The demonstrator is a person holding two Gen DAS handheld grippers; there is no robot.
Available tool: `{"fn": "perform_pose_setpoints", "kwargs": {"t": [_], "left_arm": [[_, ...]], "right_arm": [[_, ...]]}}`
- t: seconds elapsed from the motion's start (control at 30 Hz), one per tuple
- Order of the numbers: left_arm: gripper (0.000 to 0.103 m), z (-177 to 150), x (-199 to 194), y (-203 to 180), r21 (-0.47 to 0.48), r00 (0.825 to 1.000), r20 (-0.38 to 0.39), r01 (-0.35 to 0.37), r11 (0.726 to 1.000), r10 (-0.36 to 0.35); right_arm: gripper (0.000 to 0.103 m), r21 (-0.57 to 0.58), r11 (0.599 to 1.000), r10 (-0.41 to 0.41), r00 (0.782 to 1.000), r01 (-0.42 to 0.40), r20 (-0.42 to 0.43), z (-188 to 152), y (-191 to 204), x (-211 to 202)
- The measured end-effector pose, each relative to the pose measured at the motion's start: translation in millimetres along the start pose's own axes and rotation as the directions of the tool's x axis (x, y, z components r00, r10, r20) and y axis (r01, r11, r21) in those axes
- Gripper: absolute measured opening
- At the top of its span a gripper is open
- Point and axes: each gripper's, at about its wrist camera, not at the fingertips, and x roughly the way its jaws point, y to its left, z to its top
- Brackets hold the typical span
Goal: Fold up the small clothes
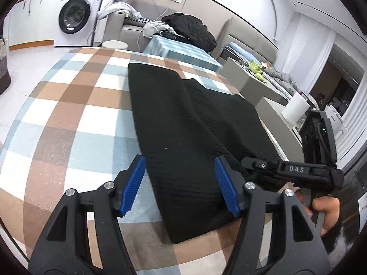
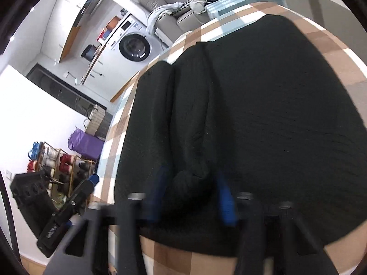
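Observation:
A black ribbed knit garment (image 1: 183, 128) lies lengthwise on the checked tablecloth (image 1: 75, 105), folded into a long strip with an overlapping panel on its right. My left gripper (image 1: 181, 183) is open, its blue pads straddling the garment's near end just above it. My right gripper (image 2: 190, 194) is at the garment's near right edge (image 2: 252, 114), open, with a bunched fold of fabric between its blue pads; the view is blurred. The right gripper also shows in the left wrist view (image 1: 250, 160), its tip at the cloth's edge.
A sofa (image 1: 128, 27) piled with clothes and a black jacket (image 1: 190, 29) stands behind the table. A washing machine (image 1: 75, 16) is at back left. A shoe rack (image 2: 62, 167) and a purple bag (image 2: 84, 144) stand on the floor left of the table.

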Motion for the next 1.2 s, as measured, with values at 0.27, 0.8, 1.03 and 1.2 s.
{"fn": "perform_pose_setpoints", "kwargs": {"t": [0.27, 0.8, 1.03, 1.2], "left_arm": [[0.060, -6, 11, -11, 0.051, 0.999, -0.043, -0.006, 0.999, 0.009], [0.060, -36, 37, -37, 0.165, 0.980, -0.198, 0.000, 0.986, 0.033], [0.060, -24, 28, -30, 0.130, 0.985, -0.166, -0.013, 0.991, 0.035], [0.060, -18, 30, -35, 0.138, 0.986, -0.164, 0.001, 0.990, 0.022]], "right_arm": [[0.009, -0.073, 0.997, 0.034, 0.994, -0.026, 0.100, -18, 20, -65], [0.024, -0.004, 0.999, -0.040, 0.999, 0.040, 0.032, -35, -19, -40], [0.009, 0.017, 0.992, 0.126, 0.990, -0.128, 0.069, -31, -9, -59], [0.009, -0.001, 0.999, -0.048, 0.999, 0.048, -0.002, -39, -21, -44]]}}
